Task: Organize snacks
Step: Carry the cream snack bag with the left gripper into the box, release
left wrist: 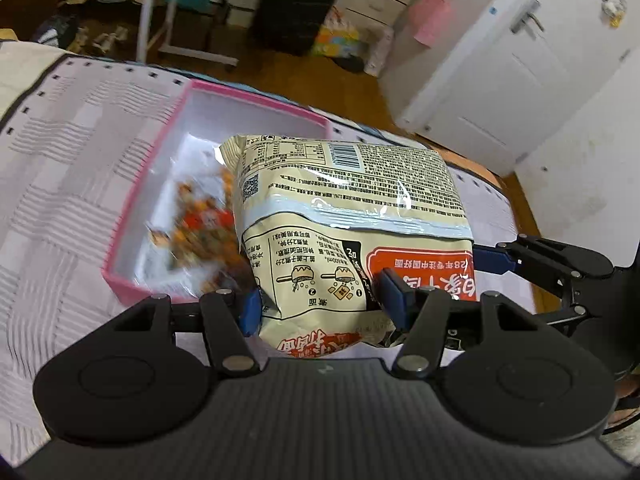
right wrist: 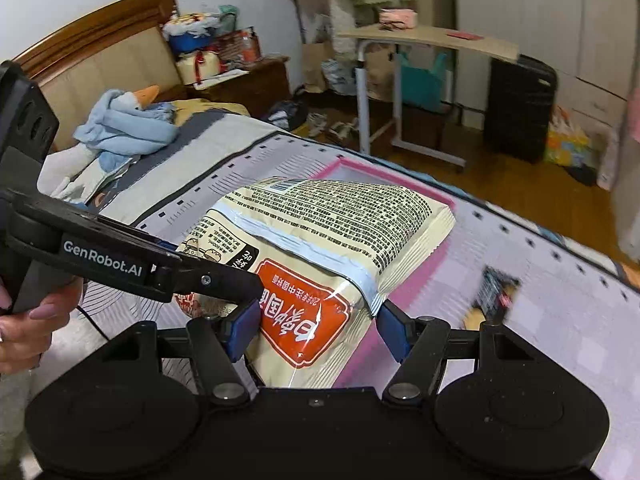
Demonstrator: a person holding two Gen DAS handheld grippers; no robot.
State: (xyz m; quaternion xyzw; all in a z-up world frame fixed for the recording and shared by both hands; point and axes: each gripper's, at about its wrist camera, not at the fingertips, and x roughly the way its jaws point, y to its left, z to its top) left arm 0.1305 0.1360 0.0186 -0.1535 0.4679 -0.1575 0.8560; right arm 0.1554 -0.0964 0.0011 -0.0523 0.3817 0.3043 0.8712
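Clamped on both sides: left gripper (left wrist: pixel 320 300) and right gripper (right wrist: pixel 316 332) pinching the near end of the noodle packet (left wrist: pixel 348 216), held mid-frame above the pink box (left wrist: pixel 256 98). Should be lowered level beside the snacks (left wrist: pixel 200 224) already inside, released together, keeping corners off the rim. Dark wrapper (right wrist: pixel 494 294) waiting at right.

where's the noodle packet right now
The noodle packet is centre frame in both wrist views, clamped by both grippers, left gripper and right gripper, over the pink box.
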